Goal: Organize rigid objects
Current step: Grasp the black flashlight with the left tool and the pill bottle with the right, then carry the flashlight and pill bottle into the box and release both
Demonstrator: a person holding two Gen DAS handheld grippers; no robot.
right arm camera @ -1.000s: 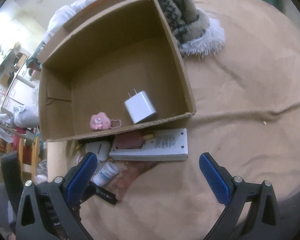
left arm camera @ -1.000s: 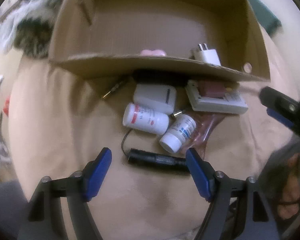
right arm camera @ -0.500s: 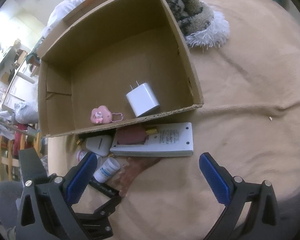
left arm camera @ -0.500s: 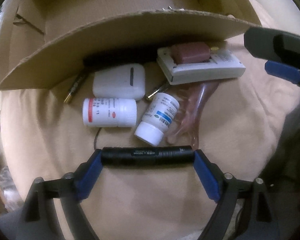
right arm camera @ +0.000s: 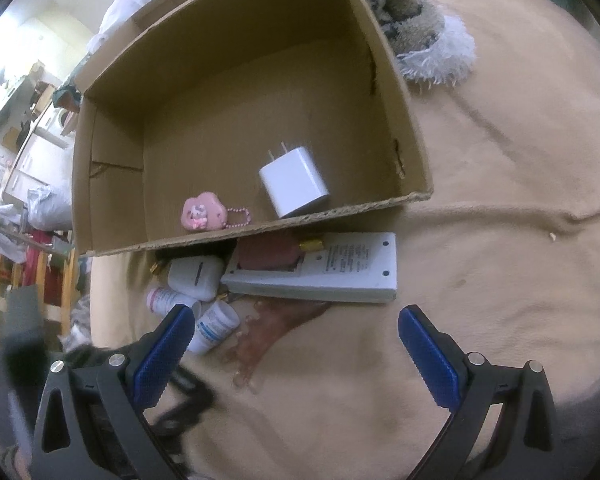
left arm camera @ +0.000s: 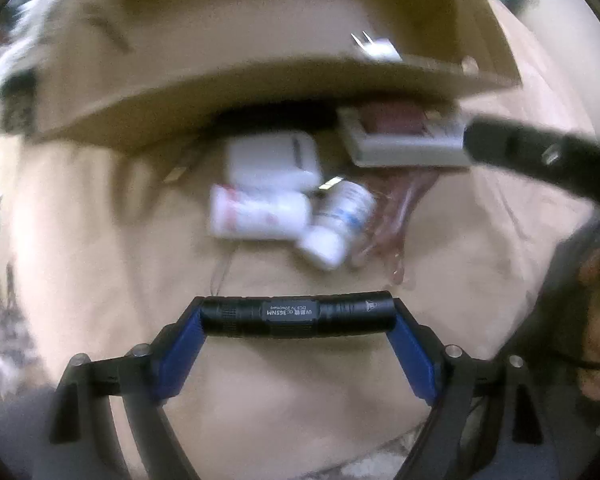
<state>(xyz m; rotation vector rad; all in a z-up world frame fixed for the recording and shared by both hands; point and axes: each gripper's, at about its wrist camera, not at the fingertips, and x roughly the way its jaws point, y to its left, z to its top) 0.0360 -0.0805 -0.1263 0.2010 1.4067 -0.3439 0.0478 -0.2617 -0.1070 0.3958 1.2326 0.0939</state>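
My left gripper [left arm camera: 297, 316] grips a black flashlight [left arm camera: 260, 314] end to end, a blue pad pressing on each end as the jaws close. Beyond it on the tan blanket lie two white pill bottles [left arm camera: 260, 216], a white earbud case [left arm camera: 272, 164], a pinkish translucent item [left arm camera: 396, 208] and a white flat device [right arm camera: 340, 276]. They sit against the near wall of a cardboard box [right arm camera: 112, 184]. Inside the box are a white charger [right arm camera: 294, 184] and a pink charm [right arm camera: 202, 214]. My right gripper [right arm camera: 294, 314] hovers open over the blanket with nothing between its pads.
A furry leopard-print fabric [right arm camera: 412, 12] lies past the box's far right corner. The tan blanket [right arm camera: 500, 160] stretches bare to the right. A person's hand [left arm camera: 596, 320] shows at the right edge of the left wrist view. Cluttered furniture stands far left.
The left gripper came down around the flashlight and took it end to end; the view behind it now blurs with motion. The right gripper has hardly moved.
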